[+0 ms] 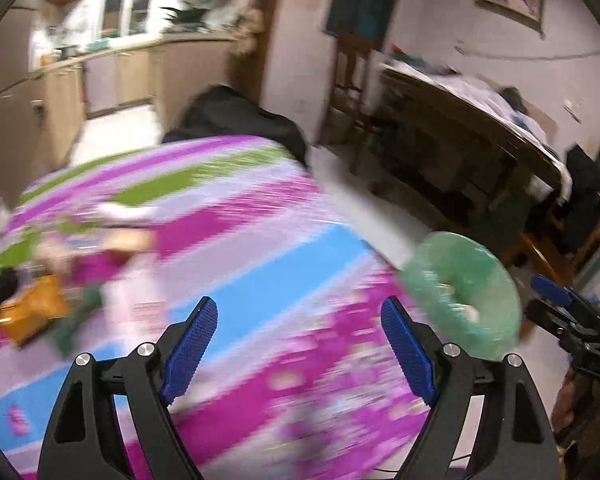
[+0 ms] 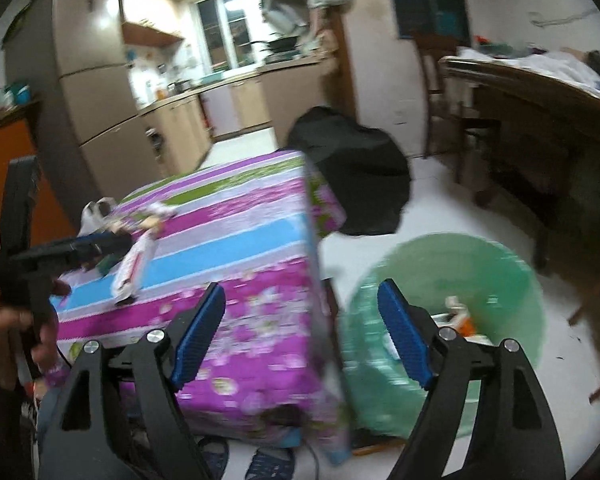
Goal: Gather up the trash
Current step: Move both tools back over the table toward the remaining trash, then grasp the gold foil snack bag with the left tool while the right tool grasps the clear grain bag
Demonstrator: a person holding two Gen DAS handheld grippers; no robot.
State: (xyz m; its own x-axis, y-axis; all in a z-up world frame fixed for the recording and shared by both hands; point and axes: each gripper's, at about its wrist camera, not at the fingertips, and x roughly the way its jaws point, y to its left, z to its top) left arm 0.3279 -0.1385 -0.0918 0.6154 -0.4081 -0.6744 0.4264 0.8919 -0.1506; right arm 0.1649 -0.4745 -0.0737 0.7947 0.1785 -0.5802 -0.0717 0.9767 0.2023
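A table under a striped pink, blue and green cloth (image 1: 260,264) fills the blurred left wrist view. My left gripper (image 1: 298,308) hangs open above it with nothing between its fingers. Blurred litter lies at the table's left end: an orange packet (image 1: 32,312) and pale wrappers (image 1: 128,212). In the right wrist view a long white wrapper (image 2: 136,264) lies on the cloth (image 2: 240,240). My right gripper (image 2: 300,288) is open and empty, over the table's corner and the green bin (image 2: 480,276). The bin (image 1: 460,292) stands on the floor to the right of the table and holds some scraps (image 2: 460,316).
A black bag or covered shape (image 2: 352,168) sits behind the table. A dark wooden table (image 2: 540,120) and chairs stand at right, kitchen counters (image 2: 220,100) and a fridge (image 2: 92,80) behind. Slippers (image 2: 268,464) lie under the near table edge. A hand (image 2: 4,332) holds the left gripper.
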